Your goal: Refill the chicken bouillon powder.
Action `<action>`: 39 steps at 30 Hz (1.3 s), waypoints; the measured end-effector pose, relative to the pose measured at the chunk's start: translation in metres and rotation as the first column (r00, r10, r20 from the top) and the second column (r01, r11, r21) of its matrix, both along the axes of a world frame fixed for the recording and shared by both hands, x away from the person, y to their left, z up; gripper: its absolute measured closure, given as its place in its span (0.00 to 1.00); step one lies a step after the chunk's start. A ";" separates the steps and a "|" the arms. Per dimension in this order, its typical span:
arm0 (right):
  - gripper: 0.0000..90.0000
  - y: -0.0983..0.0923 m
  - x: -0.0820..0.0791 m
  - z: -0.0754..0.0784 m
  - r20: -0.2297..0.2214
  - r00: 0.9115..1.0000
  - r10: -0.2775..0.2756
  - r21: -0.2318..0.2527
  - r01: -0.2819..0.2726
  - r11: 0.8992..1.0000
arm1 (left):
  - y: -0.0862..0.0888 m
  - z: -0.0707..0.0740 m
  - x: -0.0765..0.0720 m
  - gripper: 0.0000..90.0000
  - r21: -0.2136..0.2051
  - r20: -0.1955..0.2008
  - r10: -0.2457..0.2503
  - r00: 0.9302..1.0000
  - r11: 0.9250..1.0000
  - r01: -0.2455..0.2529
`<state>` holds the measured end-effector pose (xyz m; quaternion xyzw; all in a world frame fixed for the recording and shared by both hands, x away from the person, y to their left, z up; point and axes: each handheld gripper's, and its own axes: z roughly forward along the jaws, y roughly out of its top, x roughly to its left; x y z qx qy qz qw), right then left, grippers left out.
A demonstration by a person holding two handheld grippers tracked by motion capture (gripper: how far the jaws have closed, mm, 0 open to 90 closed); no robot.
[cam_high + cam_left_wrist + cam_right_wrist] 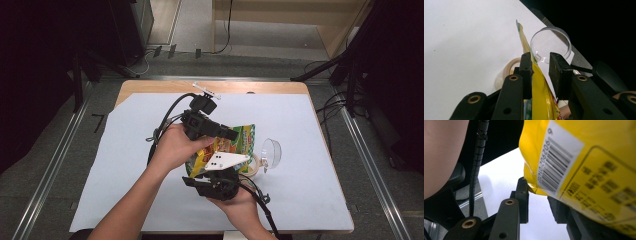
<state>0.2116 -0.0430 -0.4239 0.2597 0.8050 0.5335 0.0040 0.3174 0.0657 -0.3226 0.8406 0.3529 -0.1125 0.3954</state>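
you're holding a yellow snack bag (226, 146) up off the white sheet (125, 150), just right of centre in the high view, with both grippers working on it. your left gripper (231, 134) is coming in from the upper left of the bag, and in the left gripper view its jaws are standing a little apart with the bag's thin edge (541, 95) running up between them. the bag is lying against the left jaw while there's a clear gap to the right jaw, so it's looking more like a loose straddle than a real pinch. your right gripper (212, 179) is sitting below the bag toward the bottom centre. in the right gripper view the bag (584, 170) with its barcode is hanging over the right jaw at the upper right, and i can't tell if the pads are actually pressing on it. a clear cup (270, 151) is lying on its side just right of the bag, and a tape roll (510, 68) is sitting on the sheet near it.
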 end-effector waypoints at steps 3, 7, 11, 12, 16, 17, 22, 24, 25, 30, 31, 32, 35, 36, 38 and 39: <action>0.80 0.000 -0.001 0.001 -0.006 1.000 0.000 -0.001 0.000 1.000 | 0.001 0.000 0.002 0.82 -0.007 -0.005 0.005 1.000 1.000 -0.005; 0.80 -0.002 0.001 0.003 -0.006 1.000 -0.002 0.013 0.003 1.000 | -0.001 0.002 0.006 0.82 -0.007 -0.016 0.002 1.000 1.000 -0.002; 0.80 -0.002 0.004 0.004 -0.012 1.000 -0.006 0.006 0.006 1.000 | -0.002 0.002 0.010 0.83 -0.005 -0.025 -0.002 1.000 1.000 0.002; 0.80 -0.002 0.005 0.005 -0.009 1.000 -0.007 0.004 0.007 1.000 | -0.002 0.003 0.012 0.84 -0.004 -0.027 -0.004 1.000 1.000 0.004; 0.80 -0.002 0.009 0.007 -0.008 1.000 -0.011 0.005 0.011 1.000 | -0.003 0.005 0.016 0.84 -0.001 -0.016 -0.001 1.000 1.000 0.001; 0.80 -0.001 0.011 0.007 -0.012 1.000 -0.014 0.008 0.014 1.000 | -0.002 0.006 0.016 0.84 -0.001 -0.013 0.000 1.000 1.000 0.000; 0.80 0.001 0.013 0.007 -0.005 1.000 -0.011 0.007 0.011 1.000 | 0.000 0.006 0.016 0.84 -0.007 -0.011 -0.001 1.000 1.000 0.001; 0.80 0.001 0.012 0.007 0.001 1.000 -0.011 0.002 0.011 1.000 | 0.000 0.006 0.014 0.84 -0.008 -0.009 -0.006 1.000 1.000 0.006; 0.80 0.001 0.011 0.006 0.004 1.000 -0.010 -0.002 0.010 1.000 | 0.000 0.005 0.013 0.84 -0.009 -0.007 -0.005 1.000 1.000 0.005; 0.80 0.002 0.010 0.004 -0.009 1.000 -0.001 -0.008 0.001 1.000 | 0.002 0.001 0.012 0.84 -0.009 -0.015 0.003 1.000 1.000 -0.003; 0.80 0.002 0.010 0.004 -0.009 1.000 -0.001 -0.010 0.001 1.000 | 0.003 0.001 0.011 0.84 -0.005 -0.014 0.003 1.000 1.000 -0.003; 0.80 0.002 0.010 0.004 -0.009 1.000 -0.001 -0.010 0.001 1.000 | 0.003 0.001 0.011 0.85 -0.005 -0.014 0.003 1.000 1.000 -0.003; 0.81 0.004 0.009 0.002 -0.011 1.000 0.004 -0.008 -0.005 1.000 | 0.003 0.000 0.010 0.85 0.001 -0.012 0.006 1.000 1.000 -0.006; 0.81 0.004 0.009 0.002 -0.009 1.000 0.005 -0.009 -0.005 1.000 | 0.004 0.000 0.010 0.85 0.001 -0.011 0.006 1.000 1.000 -0.006; 0.81 0.004 0.009 0.001 -0.011 1.000 0.006 -0.008 -0.006 1.000 | 0.004 0.000 0.010 0.85 0.002 -0.010 0.006 1.000 1.000 -0.005; 0.81 0.004 0.009 0.001 -0.014 1.000 0.008 -0.009 -0.008 1.000 | 0.004 -0.001 0.010 0.85 0.003 -0.008 0.009 1.000 1.000 -0.009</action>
